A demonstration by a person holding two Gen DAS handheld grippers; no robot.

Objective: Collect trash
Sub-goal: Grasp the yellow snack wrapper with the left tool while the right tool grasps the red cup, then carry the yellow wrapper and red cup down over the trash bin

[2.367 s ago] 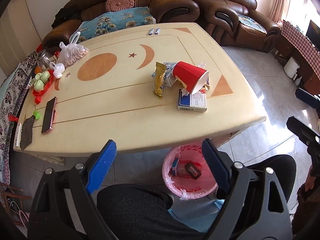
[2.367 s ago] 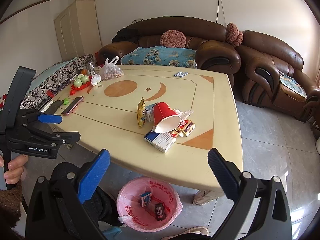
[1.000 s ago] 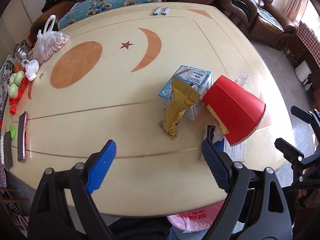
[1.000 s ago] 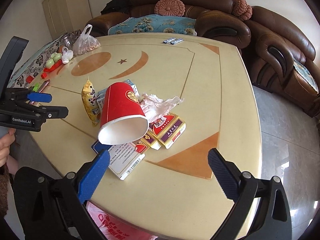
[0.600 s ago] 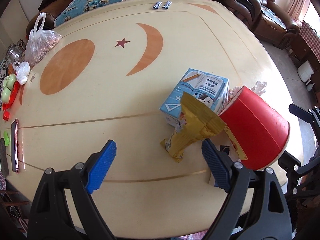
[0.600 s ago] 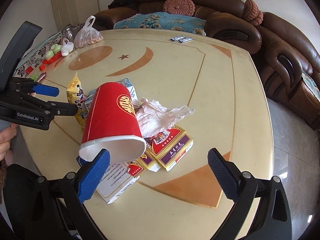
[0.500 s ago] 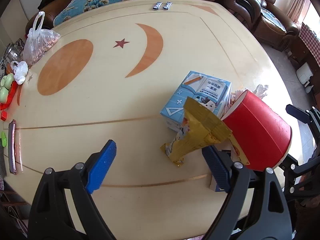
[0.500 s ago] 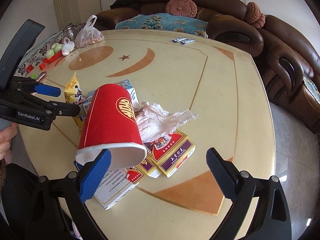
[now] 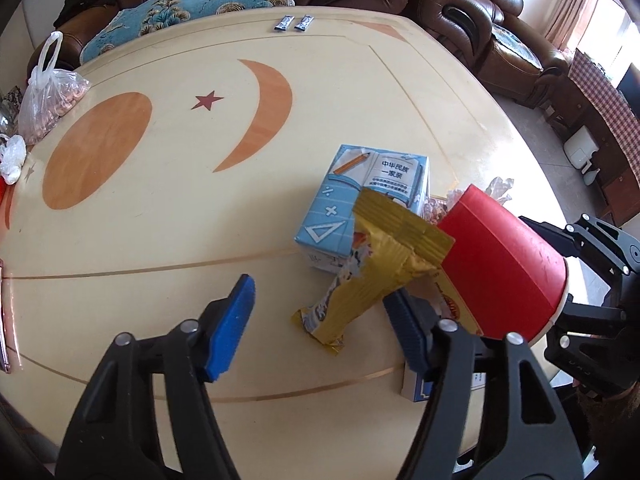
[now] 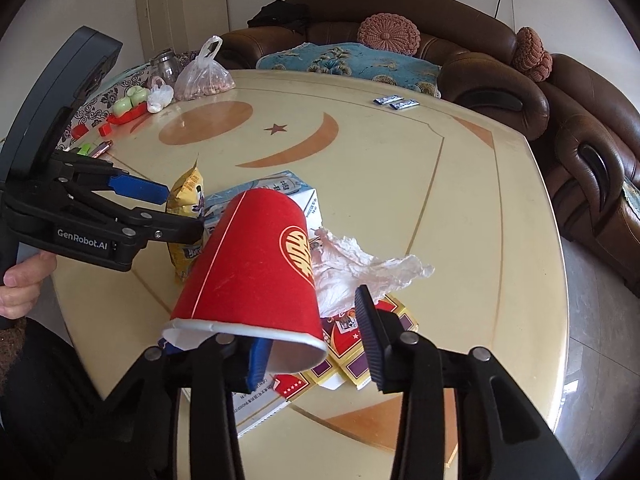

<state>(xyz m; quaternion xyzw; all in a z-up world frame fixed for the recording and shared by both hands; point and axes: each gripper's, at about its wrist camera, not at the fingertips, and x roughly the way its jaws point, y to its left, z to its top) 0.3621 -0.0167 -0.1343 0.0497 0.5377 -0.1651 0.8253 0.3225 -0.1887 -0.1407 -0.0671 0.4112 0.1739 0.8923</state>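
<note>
Lying tipped on the trash pile near the table's (image 9: 168, 240) front right edge, the red paper cup (image 10: 256, 264) is now being closed on at its rim by the right gripper (image 10: 312, 354), while the yellow snack wrapper (image 9: 372, 276) is bracketed by the narrowing, not yet pressing left gripper (image 9: 320, 324), both formerly wide, so pickup is judged imminent.

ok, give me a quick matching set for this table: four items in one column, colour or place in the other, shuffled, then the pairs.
Items:
1. paper cup
2. snack wrapper
3. carton
4. two small sachets

Descriptions:
A. light blue, with a pencil and a triangle printed on it
B. at the table's far edge, near the sofa
C. red, lying tipped over, rim toward the right camera
D. yellow, crumpled, leaning against the carton

Pairs: 1-C, 2-D, 3-A, 4-B
</note>
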